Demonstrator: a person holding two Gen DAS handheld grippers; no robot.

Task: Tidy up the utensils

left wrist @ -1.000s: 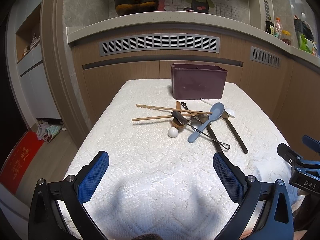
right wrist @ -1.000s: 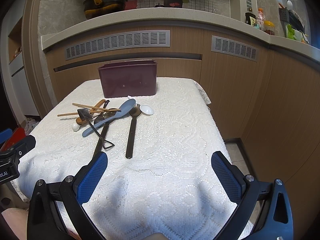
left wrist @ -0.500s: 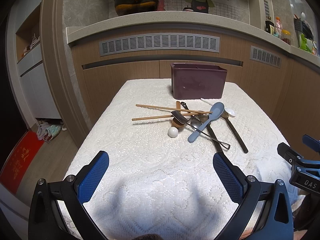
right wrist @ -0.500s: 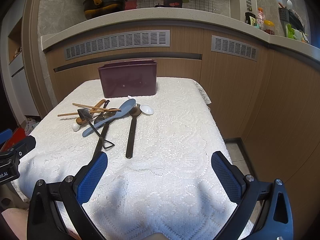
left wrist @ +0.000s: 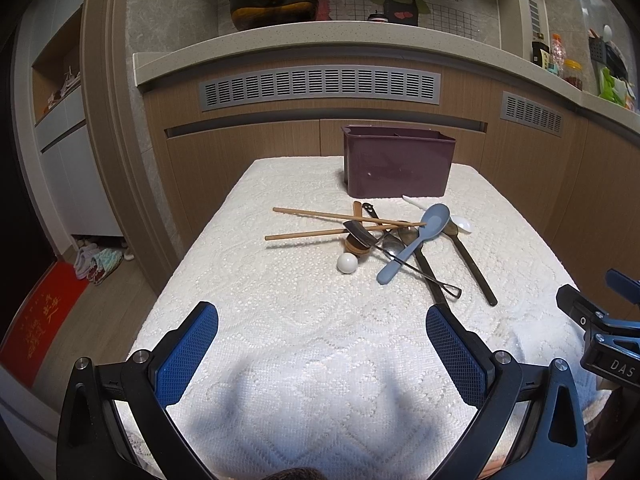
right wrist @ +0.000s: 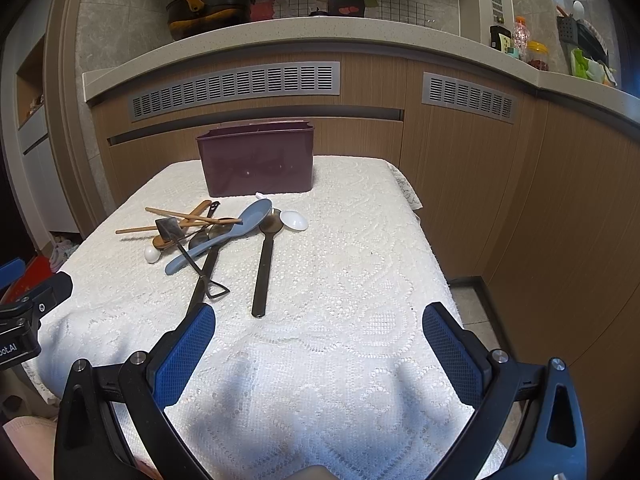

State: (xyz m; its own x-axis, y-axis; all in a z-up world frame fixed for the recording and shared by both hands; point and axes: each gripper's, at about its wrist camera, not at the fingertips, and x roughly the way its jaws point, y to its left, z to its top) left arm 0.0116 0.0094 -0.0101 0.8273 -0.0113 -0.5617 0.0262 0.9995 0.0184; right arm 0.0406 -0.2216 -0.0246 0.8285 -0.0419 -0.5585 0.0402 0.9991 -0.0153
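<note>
Two chopsticks, perhaps six spoons, one holder.

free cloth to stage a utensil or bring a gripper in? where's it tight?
Bare: near cloth between the left gripper, right gripper and the pile; right strip past the black spoon. Crowded: chopsticks and blue spoon crossed before the maroon bin.

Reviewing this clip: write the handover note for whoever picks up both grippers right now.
Left gripper: open, empty, above the near cloth.
Right gripper: open, empty, likewise.
Utensils lie piled mid-table: chopsticks, blue spoon, white spoon, dark long-handled spoon, more tangled beneath.
Maroon holder stands behind the pile; nothing pokes above its rim.
Done: seemingly nothing.
Left: move every utensil into the holder; the separate dark spoon looks easiest first.
</note>
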